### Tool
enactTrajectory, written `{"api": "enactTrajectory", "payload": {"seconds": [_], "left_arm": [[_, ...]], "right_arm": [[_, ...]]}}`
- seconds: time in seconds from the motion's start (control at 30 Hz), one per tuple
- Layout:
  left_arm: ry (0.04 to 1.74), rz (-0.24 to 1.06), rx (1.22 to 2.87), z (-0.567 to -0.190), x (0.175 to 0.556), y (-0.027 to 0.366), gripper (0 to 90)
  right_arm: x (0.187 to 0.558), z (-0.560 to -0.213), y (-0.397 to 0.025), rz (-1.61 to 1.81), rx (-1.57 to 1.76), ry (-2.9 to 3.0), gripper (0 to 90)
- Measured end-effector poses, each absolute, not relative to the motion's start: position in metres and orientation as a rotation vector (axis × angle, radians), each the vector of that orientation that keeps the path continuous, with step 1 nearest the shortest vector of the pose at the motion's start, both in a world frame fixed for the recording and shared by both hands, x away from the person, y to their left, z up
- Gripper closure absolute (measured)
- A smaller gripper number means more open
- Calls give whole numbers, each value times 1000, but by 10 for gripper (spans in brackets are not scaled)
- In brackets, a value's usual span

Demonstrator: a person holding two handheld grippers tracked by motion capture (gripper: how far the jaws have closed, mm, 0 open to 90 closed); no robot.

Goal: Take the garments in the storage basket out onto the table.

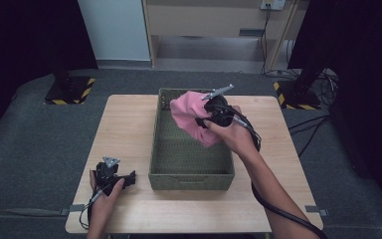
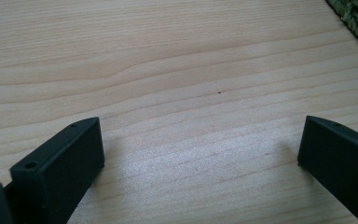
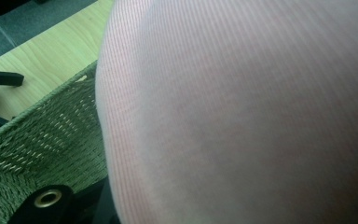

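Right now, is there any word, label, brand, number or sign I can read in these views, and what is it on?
None: no readable text in any view.
The pink cloth held by the right tool over the green woven basket is plain.
The wooden table and the left tool carry no lettering.
The yellow-and-black hazard stripes on the floor stand bases are a pattern, not words.

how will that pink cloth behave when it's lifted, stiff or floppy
Probably floppy: the pink cloth droops in folds from the right claw above the woven basket. Likely light, since it hangs bunched from one hold. Its fine ribbed knit suggests little slipperiness.
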State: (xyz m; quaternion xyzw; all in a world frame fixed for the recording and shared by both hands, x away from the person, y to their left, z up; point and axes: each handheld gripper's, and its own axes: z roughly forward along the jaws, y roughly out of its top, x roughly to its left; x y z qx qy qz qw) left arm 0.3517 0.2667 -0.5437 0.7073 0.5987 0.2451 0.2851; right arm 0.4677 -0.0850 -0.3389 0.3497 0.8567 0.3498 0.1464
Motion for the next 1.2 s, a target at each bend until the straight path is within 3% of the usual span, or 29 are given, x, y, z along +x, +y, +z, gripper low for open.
{"api": "enactTrajectory", "payload": {"seconds": [1.2], "left_arm": [[1601, 655, 1891, -544, 352, 267, 0]], "right_arm": [[463, -321, -130, 1064, 1059, 2392, 628]]}}
